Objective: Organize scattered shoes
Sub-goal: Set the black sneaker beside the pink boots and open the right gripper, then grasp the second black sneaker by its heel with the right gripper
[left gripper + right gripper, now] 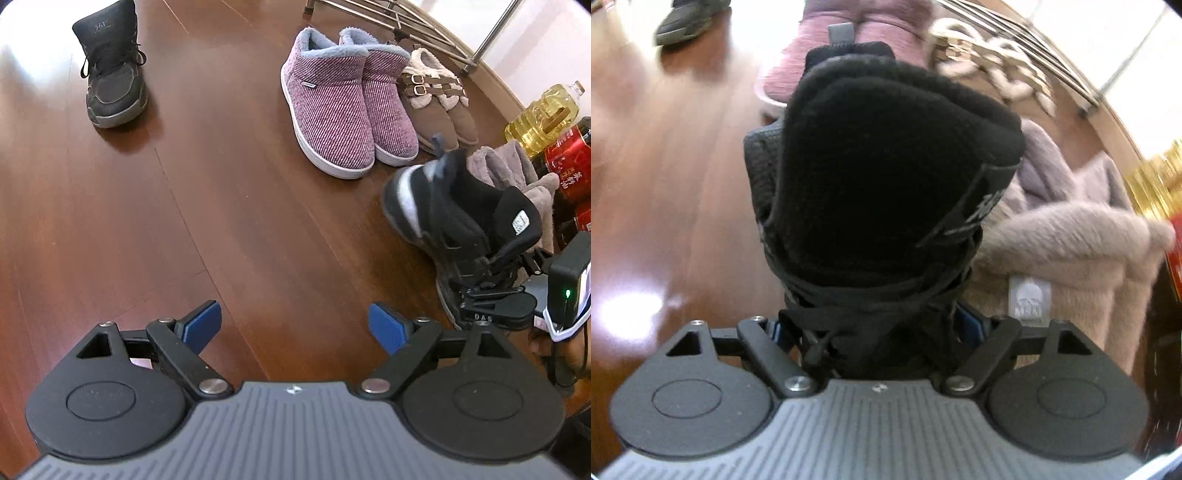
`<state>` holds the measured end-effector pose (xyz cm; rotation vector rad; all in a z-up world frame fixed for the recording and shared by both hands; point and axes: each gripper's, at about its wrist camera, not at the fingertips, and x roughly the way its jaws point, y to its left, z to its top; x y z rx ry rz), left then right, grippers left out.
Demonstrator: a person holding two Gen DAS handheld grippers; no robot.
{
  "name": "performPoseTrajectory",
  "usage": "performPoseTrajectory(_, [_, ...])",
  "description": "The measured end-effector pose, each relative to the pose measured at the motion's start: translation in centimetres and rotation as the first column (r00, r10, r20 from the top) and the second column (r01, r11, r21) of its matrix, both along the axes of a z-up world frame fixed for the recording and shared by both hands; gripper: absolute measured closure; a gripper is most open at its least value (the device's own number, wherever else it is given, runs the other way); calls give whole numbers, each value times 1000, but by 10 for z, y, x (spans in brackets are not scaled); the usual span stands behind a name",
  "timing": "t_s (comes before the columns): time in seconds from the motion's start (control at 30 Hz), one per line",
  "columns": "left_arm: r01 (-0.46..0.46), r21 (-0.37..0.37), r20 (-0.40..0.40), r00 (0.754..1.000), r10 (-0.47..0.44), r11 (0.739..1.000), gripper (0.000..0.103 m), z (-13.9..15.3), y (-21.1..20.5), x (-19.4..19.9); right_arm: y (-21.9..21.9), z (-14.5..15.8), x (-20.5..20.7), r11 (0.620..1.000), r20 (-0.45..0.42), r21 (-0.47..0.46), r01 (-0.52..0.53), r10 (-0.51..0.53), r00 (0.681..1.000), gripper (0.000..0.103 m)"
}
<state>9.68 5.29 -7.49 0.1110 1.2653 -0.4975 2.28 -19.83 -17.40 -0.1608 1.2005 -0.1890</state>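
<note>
The left gripper (pixel 295 325) hangs released over bare floor (pixel 166 206). Its view shows the right gripper (pixel 877 330) grasping a black sneaker (pixel 461 229) near the purple boots (pixel 347 110); its mate (pixel 112 74) stands well apart. The right view adds fuzzy slippers (pixel 1071 236) just beside.

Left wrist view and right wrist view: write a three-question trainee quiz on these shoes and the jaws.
1. True or false: the left gripper holds a shoe.
2. Which gripper grips the black-and-white sneaker? A) left B) right C) neither
3. Fill in: the pair standing directly beside the purple striped slipper boots is the ____ buckled slippers.

Key:
1. False; its jaws stand open over bare wood floor.
2. B; the right gripper is shut on the sneaker's laced front.
3. Brown.
</note>
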Motion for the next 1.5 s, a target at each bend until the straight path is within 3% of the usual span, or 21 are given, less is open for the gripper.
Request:
performPoseTrajectory(0.13, [2,-22,10,1000,-2,1000,14,2,7,-3,-7,1,1,994,-29,-16,111,-111,993,22])
performPoseTrajectory(0.3, [-14,-14,55,998,14,1000,14,7,21,-5,-1,8,7,993,-108,-29,114,-116,987,20])
performPoseTrajectory(0.43, [-142,-43,103,984,146,989,14,28,52,0,4,60,3,992,-67,-35,123,-125,990,14])
performPoseTrajectory(0.57, [-271,-61,193,941,277,961,14,59,93,1,15,129,1,986,-4,-99,131,-132,991,13])
performPoseTrajectory(0.63, [-309,-54,239,919,313,950,13,68,111,3,30,171,11,990,104,-102,96,-86,991,11])
performPoseTrajectory(0.7, [-343,-39,266,902,340,939,12,67,125,10,36,189,33,996,157,-73,42,-31,987,10])
performPoseTrajectory(0.77, [-361,-28,284,891,353,932,12,63,133,21,55,205,65,999,229,-13,-29,32,973,10])
performPoseTrajectory(0.9, [-393,3,312,874,373,920,12,53,137,54,96,198,138,970,278,143,-197,151,949,10])
performPoseTrajectory(1.03, [-389,56,338,874,349,920,12,48,132,94,138,172,235,912,297,220,-347,276,914,15])
performPoseTrajectory(1.17, [-407,137,420,849,319,903,12,44,121,143,173,157,336,845,348,263,-465,366,863,16])
performPoseTrajectory(1.27, [-473,135,442,815,375,871,12,37,125,192,188,138,415,818,358,277,-504,399,844,23])
performPoseTrajectory(1.37, [-530,96,433,784,444,843,13,30,135,233,196,111,489,800,332,339,-496,392,858,27])
performPoseTrajectory(1.5, [-594,46,459,726,511,803,13,30,152,284,210,79,553,760,296,384,-525,437,849,40])
